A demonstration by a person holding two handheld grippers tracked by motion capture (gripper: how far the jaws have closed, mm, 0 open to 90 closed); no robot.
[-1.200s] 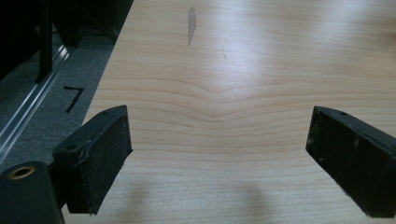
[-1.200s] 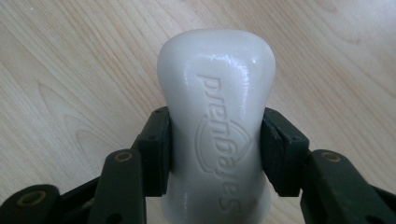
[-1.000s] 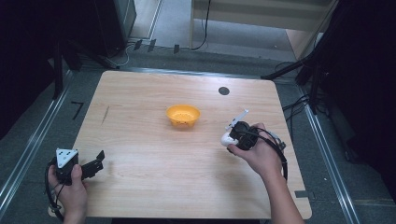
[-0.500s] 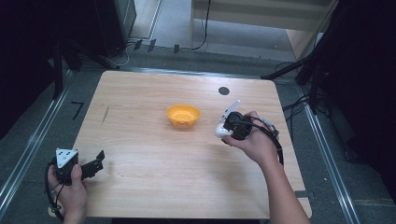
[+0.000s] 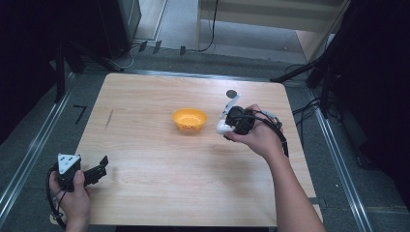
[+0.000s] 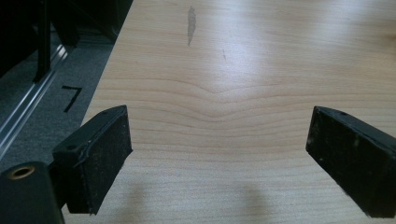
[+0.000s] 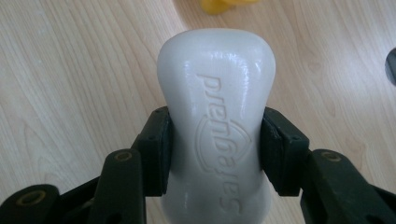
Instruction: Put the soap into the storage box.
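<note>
Pale wooden table is filling a dim workspace, ringed by grey flooring and dark stands. At about three o'clock from the table's centre, the person's right hand is holding the right gripper above the wood, its jaws clenched on the waist of a white bar of soap stamped with raised lettering. Just beside it, toward nine o'clock, a small orange bowl is sitting upright near the table's middle, apart from the soap. Down at eight o'clock, by the table's near left corner, the left hand is keeping the left gripper low over bare wood, jaws released and standing wide with nothing between them.
</note>
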